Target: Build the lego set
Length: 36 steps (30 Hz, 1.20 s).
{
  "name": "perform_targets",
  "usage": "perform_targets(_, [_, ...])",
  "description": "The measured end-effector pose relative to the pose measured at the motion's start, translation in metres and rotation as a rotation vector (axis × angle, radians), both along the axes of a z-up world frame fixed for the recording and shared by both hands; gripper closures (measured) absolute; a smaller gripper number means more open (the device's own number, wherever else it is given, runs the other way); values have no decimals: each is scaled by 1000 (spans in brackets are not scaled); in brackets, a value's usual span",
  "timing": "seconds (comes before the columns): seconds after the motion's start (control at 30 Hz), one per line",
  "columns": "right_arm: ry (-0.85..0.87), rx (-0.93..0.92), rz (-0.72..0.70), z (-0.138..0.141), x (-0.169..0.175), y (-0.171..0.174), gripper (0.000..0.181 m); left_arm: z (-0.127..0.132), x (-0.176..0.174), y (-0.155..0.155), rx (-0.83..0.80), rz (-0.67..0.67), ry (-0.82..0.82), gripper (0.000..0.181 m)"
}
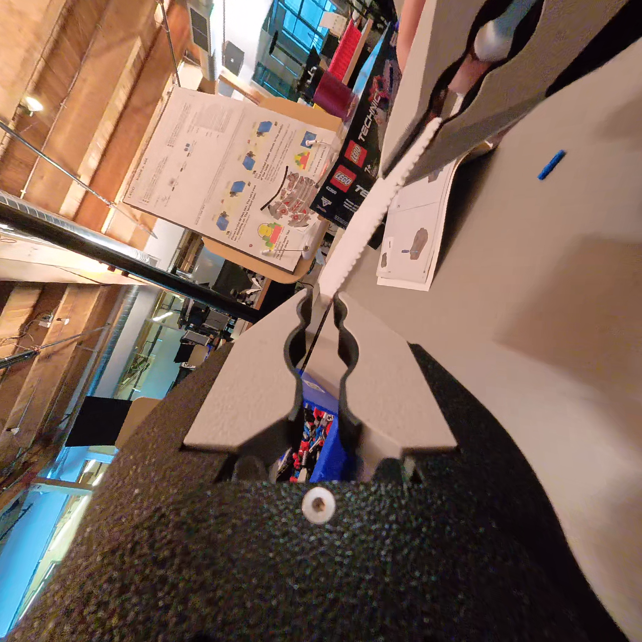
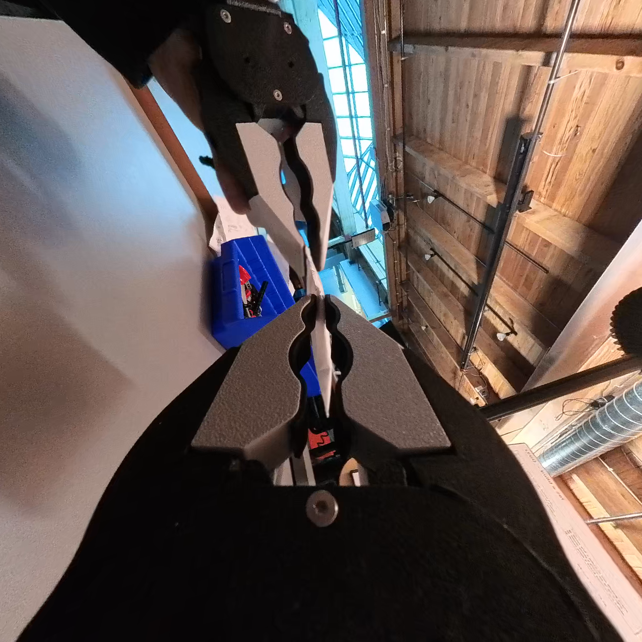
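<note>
Together, my left tongs (image 1: 324, 295) and right tongs (image 2: 320, 299) pinch opposite ends of a white serrated-edged paper packet (image 1: 361, 222) above the grey table (image 1: 521, 278).

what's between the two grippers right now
A white serrated-edged bag spans the gap, pinched by the left gripper and the right gripper. Both wrist views show it.
</note>
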State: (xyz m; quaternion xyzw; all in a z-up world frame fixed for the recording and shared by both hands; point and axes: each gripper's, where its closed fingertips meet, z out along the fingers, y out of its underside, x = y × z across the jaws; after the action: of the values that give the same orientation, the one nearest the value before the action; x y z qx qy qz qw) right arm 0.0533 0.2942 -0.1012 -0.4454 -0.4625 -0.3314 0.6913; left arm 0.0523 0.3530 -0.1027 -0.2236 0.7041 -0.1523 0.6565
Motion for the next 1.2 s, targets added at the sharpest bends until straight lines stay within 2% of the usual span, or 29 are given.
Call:
perform_targets(0.13, [74,-37,33,-1,2,1,179,-4,1,-2,-8,-16,36,176])
perform_targets(0.23, [239,-147,93,-5,5,4,180,-14,-2,-1,-67,-25,132,178])
perform_targets(0.3, [416,-259,152,-8,9,7,175,-24,-7,-5,-216,-64,244,181])
perform_targets(0.4, [610,-430,259,-13,12,4,161,-42,-18,-13,-548,-106,480,181])
perform_targets(0.43, [666,-474,270,-13,15,5,149,-45,-21,-13,-632,-101,539,181])
perform_targets(0.47, [714,-522,286,-14,18,4,145,-51,-25,-15,-703,-93,607,181])
perform_targets(0.57, [856,-658,358,-16,18,2,140,-67,-32,-16,-854,-29,773,181])
perform_targets(0.67, [923,-764,350,-29,16,6,137,-73,-33,-31,-966,-74,875,181])
perform_targets(0.73, [936,-819,325,-38,16,8,155,-72,-33,-44,-1046,-137,936,181])
perform_targets(0.8, [957,-867,344,-42,14,8,172,-74,-30,-45,-1071,-140,950,181])
perform_targets(0.87, [1011,-918,391,-42,12,4,181,-73,-27,-43,-1093,-149,942,181])
perform_targets(0.97, [1221,-905,393,-34,28,12,181,-56,-11,-34,-1123,-190,770,181])
perform_targets(1.1, [1500,-902,496,-19,42,16,181,-25,0,-30,-1295,-291,598,181])
perform_targets(1.2, [1521,-912,485,-22,44,17,181,-27,4,-25,-1359,-261,594,181])
